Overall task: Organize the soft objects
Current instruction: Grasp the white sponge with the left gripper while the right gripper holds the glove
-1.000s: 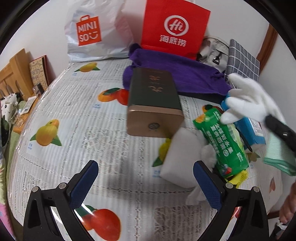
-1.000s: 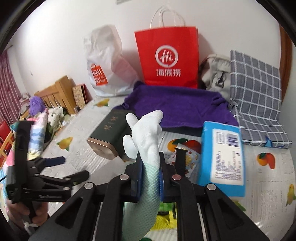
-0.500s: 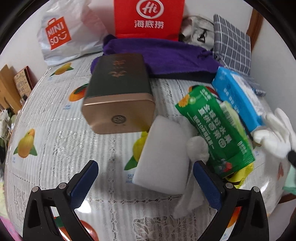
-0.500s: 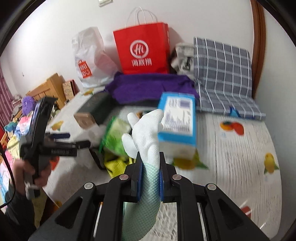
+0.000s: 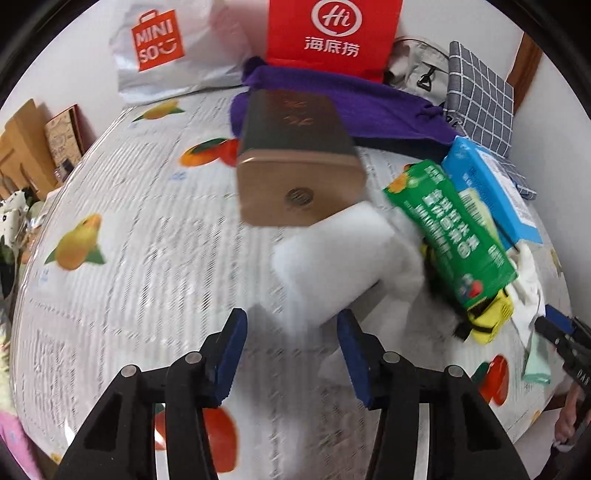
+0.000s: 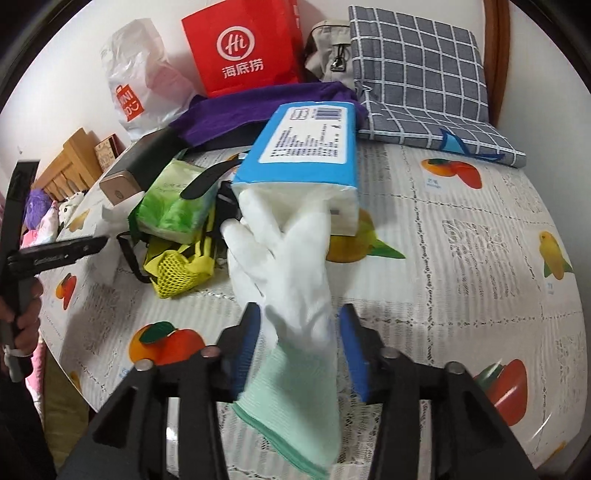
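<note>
My right gripper (image 6: 301,328) is open, its blue pads apart on either side of a white glove with a mint cuff (image 6: 291,295) that lies on the table against the blue tissue pack (image 6: 306,147). My left gripper (image 5: 291,341) is partly open with its pads on either side of the near end of a white sponge block (image 5: 332,266); I cannot tell if they touch it. The sponge leans against a green-and-gold box (image 5: 295,166). A green tissue pack (image 5: 450,236) lies to its right, also in the right wrist view (image 6: 173,206).
A purple towel (image 5: 369,107), a red paper bag (image 5: 332,33), a Miniso bag (image 5: 162,48) and a checked grey cushion (image 6: 417,74) line the back. A yellow mesh pouch (image 6: 177,273) lies by the green pack. The fruit-print tablecloth (image 5: 129,229) covers the table.
My right gripper lowered the glove to the table by the blue pack and opened its jaws. My left gripper narrowed and moved in around the sponge's near end.
</note>
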`<action>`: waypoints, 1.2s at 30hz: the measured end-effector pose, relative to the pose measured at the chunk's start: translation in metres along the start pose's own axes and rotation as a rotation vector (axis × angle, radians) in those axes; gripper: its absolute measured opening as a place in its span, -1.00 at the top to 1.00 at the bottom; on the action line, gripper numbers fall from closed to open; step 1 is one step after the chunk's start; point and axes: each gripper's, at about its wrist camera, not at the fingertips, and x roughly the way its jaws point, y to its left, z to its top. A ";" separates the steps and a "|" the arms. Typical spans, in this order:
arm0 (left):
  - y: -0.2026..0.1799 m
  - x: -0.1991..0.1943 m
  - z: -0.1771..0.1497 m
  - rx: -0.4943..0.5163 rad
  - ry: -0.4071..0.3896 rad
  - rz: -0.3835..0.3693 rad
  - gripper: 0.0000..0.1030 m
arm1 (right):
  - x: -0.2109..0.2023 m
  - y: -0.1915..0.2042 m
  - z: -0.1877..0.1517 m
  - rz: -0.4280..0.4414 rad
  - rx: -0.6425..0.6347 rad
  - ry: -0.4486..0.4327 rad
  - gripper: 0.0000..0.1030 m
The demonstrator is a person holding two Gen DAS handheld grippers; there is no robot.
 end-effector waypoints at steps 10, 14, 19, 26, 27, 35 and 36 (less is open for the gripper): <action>-0.013 0.014 0.009 0.101 -0.018 -0.020 -0.48 | 0.012 0.006 0.003 0.043 0.007 -0.006 -0.44; -0.017 0.023 0.014 0.145 -0.043 0.003 -0.51 | 0.025 0.011 0.003 0.024 -0.003 -0.002 -0.45; -0.021 0.027 0.020 0.155 -0.066 -0.058 -0.51 | 0.031 0.020 0.006 -0.014 -0.049 -0.026 -0.43; -0.030 0.023 0.016 0.169 -0.093 -0.103 -0.02 | 0.028 0.015 0.008 -0.034 -0.069 -0.035 0.65; -0.030 0.022 0.016 0.169 -0.095 -0.102 -0.02 | 0.027 0.013 0.008 -0.027 -0.064 -0.035 0.67; -0.010 0.001 0.003 0.088 -0.118 -0.065 -0.01 | 0.012 0.007 0.005 -0.012 -0.018 -0.049 0.72; -0.007 -0.003 0.002 0.078 -0.127 -0.042 -0.01 | 0.010 0.005 0.004 -0.014 -0.007 -0.049 0.72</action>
